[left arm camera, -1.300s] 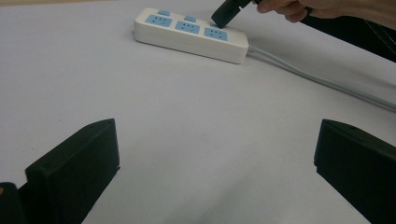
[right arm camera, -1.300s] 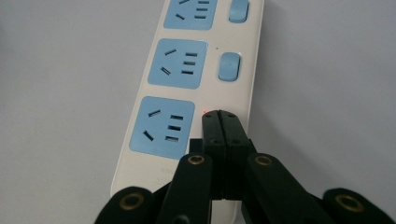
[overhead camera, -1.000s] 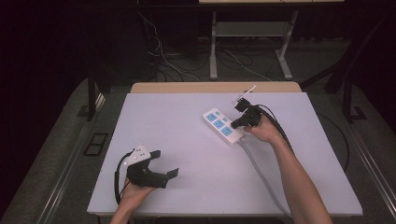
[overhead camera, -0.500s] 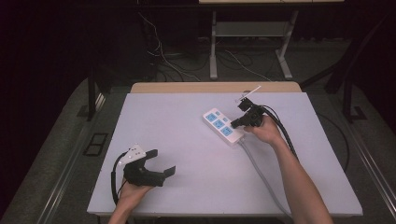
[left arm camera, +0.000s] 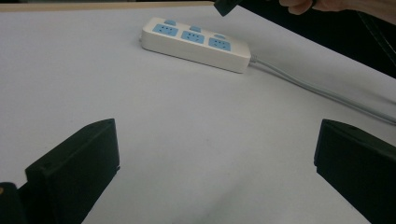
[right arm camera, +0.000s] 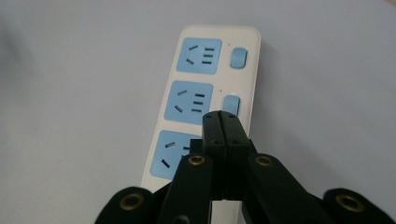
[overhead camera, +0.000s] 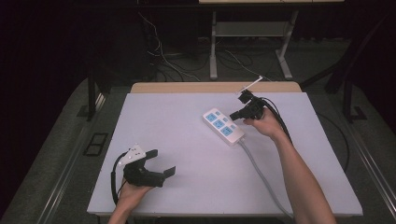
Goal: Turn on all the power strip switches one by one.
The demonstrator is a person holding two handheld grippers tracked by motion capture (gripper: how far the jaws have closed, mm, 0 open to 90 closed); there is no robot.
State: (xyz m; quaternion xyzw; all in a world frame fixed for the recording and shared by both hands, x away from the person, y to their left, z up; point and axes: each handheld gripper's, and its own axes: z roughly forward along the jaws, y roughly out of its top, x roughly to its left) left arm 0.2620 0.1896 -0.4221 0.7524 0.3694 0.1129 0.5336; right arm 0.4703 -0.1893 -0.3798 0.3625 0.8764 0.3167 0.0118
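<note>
A white power strip [overhead camera: 223, 127] with three blue sockets and blue switches lies right of the table's centre, also seen in the left gripper view [left arm camera: 196, 44] and the right gripper view [right arm camera: 205, 98]. Its grey cable [overhead camera: 261, 177] runs toward the near edge. My right gripper [overhead camera: 232, 116] is shut with nothing between its jaws. Its tips [right arm camera: 220, 116] hover over the strip beside the middle switch, and I cannot tell whether they touch it. My left gripper [overhead camera: 162, 162] rests near the front left corner, open and empty, its jaws [left arm camera: 215, 135] wide apart and pointing toward the strip.
The white table [overhead camera: 187, 140] has a wooden strip along its far edge. Black cables trail from both grippers. Beyond the table stand a metal desk frame [overhead camera: 215, 51] and loose cables on the dark floor.
My right gripper has edged slightly toward the far side over the strip. The left gripper has stayed where it was.
</note>
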